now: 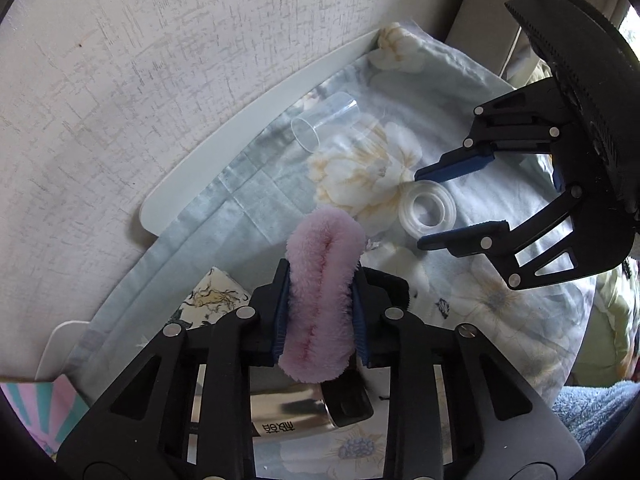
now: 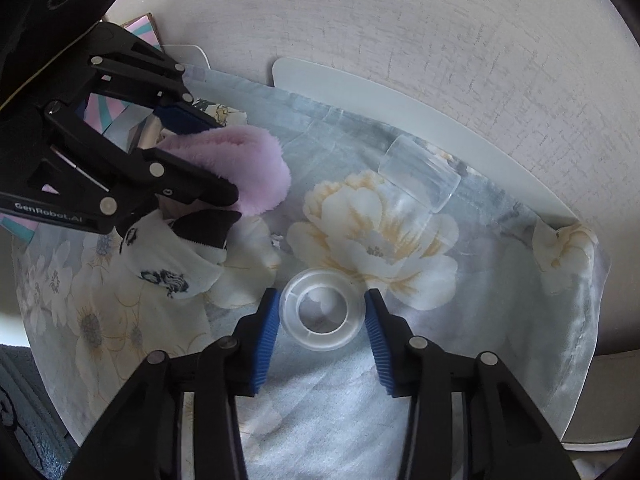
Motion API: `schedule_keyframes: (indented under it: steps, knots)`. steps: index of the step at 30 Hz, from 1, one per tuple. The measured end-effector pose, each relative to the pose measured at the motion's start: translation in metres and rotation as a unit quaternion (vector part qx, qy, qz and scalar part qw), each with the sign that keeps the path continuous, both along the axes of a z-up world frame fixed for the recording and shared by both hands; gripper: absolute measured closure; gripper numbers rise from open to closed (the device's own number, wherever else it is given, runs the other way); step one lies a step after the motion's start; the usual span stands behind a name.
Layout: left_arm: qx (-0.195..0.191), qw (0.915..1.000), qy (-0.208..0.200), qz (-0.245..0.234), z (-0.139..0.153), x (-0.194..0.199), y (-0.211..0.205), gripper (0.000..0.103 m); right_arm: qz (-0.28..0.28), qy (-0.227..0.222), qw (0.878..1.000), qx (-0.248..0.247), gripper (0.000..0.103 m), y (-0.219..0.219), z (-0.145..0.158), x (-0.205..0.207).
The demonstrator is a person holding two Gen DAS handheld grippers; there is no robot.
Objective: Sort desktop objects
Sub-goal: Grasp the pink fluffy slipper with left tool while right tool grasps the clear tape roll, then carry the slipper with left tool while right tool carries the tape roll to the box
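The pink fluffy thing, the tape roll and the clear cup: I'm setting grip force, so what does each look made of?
Pink fluffy thing: soft plush or fleece, matte; the long pile bulges around the left gripper shut on it. Tape roll: translucent glossy plastic film, likely on a clear core. Clear cup: transparent, thin-walled, probably plastic, though glass can't be ruled out.

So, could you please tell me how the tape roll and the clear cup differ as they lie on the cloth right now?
The tape roll lies flat, its hole facing up; the clear cup lies tipped on its side. The roll is a low ring, the cup a longer tube. The roll sits between the open right gripper's fingers; nothing is near the cup, which lies close to the cloth's far edge. Both are see-through plastic resting on the floral cloth.
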State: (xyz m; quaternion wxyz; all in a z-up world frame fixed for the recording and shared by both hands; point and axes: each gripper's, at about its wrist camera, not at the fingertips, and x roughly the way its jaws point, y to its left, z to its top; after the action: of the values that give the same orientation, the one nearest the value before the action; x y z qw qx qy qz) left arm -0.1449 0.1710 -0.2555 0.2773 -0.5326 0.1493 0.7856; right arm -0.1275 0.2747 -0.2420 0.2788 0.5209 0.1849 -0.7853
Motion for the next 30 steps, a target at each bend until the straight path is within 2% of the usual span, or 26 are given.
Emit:
schedule_keyframes:
  steps: [6,13,20,21,24,29,30]
  knots:
    - [-0.002,0.9999,0.01,0.007,0.018,0.001,-0.003,0.079,0.0,0.002,1.0,-0.004,0.064,0.003,0.009,0.005]
    - [0.005,0.9996,0.016,0.023,0.057,0.007,-0.017,0.079,-0.011,-0.012,1.0,-0.013,0.064,0.009,0.03,0.009]
    - [0.005,0.9987,0.027,0.042,0.103,0.028,-0.047,0.079,-0.025,-0.026,0.999,-0.009,0.064,0.015,0.069,0.014]
    - [0.005,0.9984,0.031,0.046,0.11,0.032,-0.052,0.079,-0.026,-0.026,0.999,-0.008,0.064,0.011,0.079,0.023]
    - [0.01,0.9972,0.036,0.065,0.132,0.046,-0.072,0.079,-0.027,-0.031,0.999,-0.008,0.064,0.009,0.106,0.017]
    - [0.007,0.9943,0.052,0.093,0.158,0.069,-0.102,0.079,-0.006,-0.023,1.0,0.002,0.064,-0.004,0.136,0.012]
    - [0.007,0.9926,0.058,0.106,0.166,0.075,-0.111,0.079,0.001,-0.022,1.0,0.003,0.064,-0.018,0.13,0.006]
